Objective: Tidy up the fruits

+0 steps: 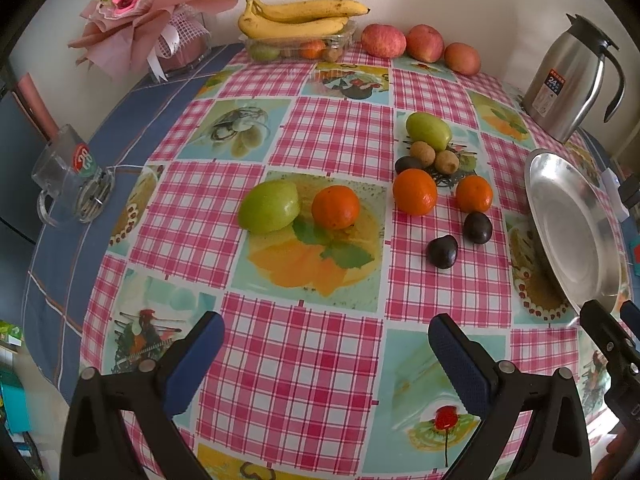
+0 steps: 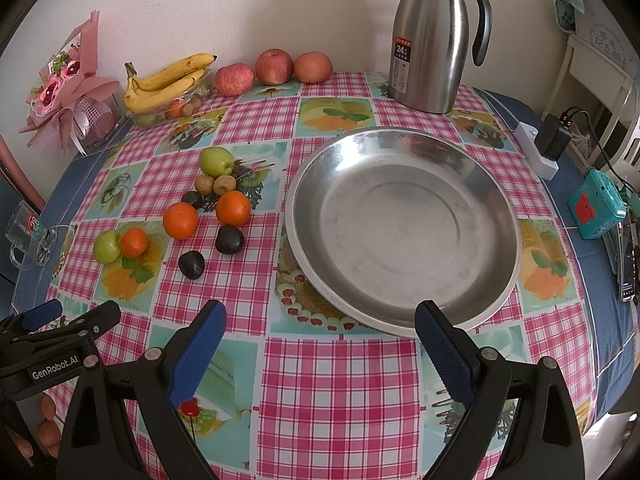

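Observation:
Loose fruit lies on the checked tablecloth: a green fruit [image 1: 269,207] beside an orange [image 1: 335,207], two more oranges [image 1: 414,192], two dark plums [image 1: 441,251], small brown fruits [image 1: 423,153] and another green fruit [image 1: 429,129]. The same group shows in the right wrist view [image 2: 181,220]. An empty steel plate [image 2: 404,228] sits right of them, also at the left wrist view's right edge [image 1: 572,232]. My left gripper [image 1: 324,340] is open and empty, above the near table. My right gripper [image 2: 320,332] is open and empty at the plate's near rim.
Bananas [image 1: 296,20] lie on a clear tray of fruit, with three apples [image 1: 384,40] at the back wall. A steel thermos jug [image 2: 430,40] stands behind the plate. A glass mug [image 1: 68,176] and a bouquet [image 1: 140,12] are left. A power strip [image 2: 538,152] and teal box [image 2: 596,208] are right.

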